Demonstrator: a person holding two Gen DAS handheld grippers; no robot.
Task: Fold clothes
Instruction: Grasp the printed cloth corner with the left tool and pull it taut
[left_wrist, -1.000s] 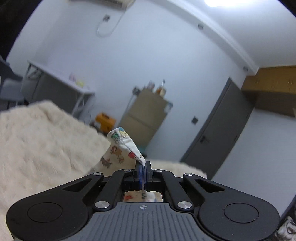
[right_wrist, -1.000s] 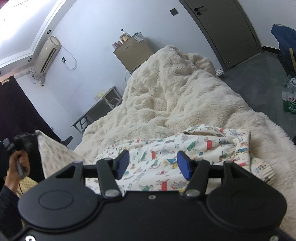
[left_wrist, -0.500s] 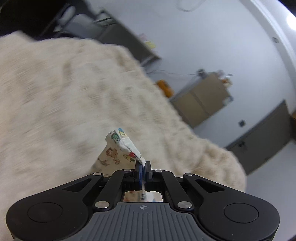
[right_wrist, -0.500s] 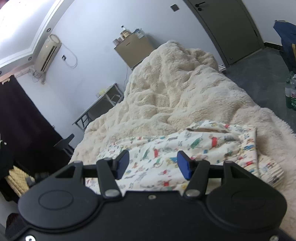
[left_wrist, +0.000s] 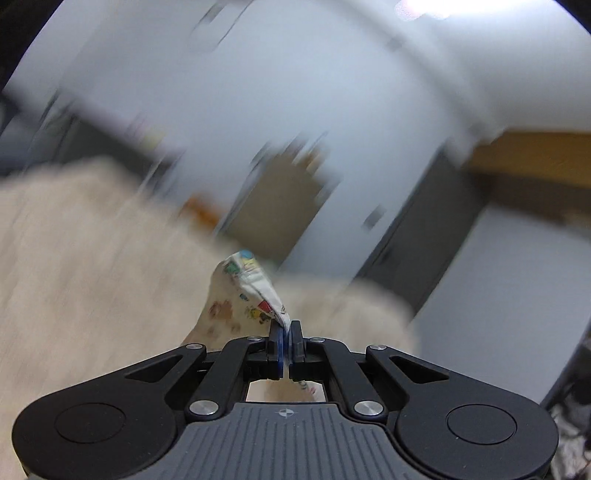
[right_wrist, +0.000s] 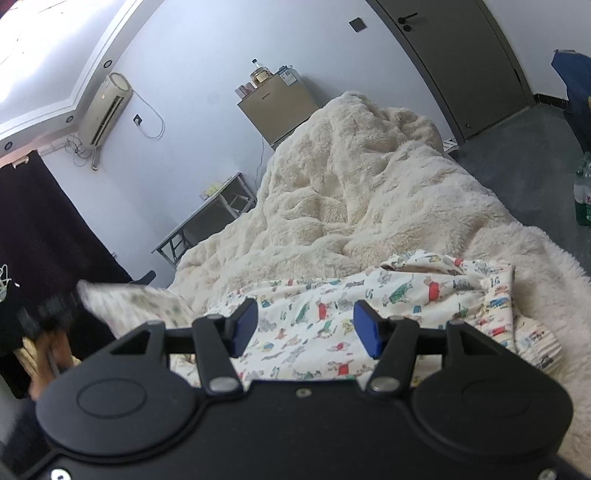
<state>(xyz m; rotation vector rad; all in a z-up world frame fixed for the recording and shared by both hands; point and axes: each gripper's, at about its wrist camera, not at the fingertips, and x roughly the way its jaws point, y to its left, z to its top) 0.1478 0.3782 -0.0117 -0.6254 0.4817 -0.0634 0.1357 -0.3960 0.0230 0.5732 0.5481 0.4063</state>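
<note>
A white garment with a cartoon print (right_wrist: 369, 306) lies spread on a fluffy cream blanket (right_wrist: 351, 192) over a bed. My right gripper (right_wrist: 304, 326) is open and empty, hovering just above the garment's near part. My left gripper (left_wrist: 285, 334) is shut on a pinched corner of the same printed garment (left_wrist: 245, 291), holding it up above the blanket (left_wrist: 74, 258). In the right wrist view the lifted corner (right_wrist: 129, 299) shows blurred at the left, with the left gripper (right_wrist: 48, 314) and the hand holding it. The left wrist view is motion-blurred.
A small fridge (right_wrist: 277, 107) stands against the far wall, with a grey door (right_wrist: 454, 59) to its right. A metal table (right_wrist: 210, 218) stands left of the bed. Water bottles (right_wrist: 583, 199) sit on the floor at the right.
My left gripper has swung about with the garment corner still held; its view tipped down to the blanket and back up. In the right view the lifted corner reappears at left. My right gripper stayed open.
</note>
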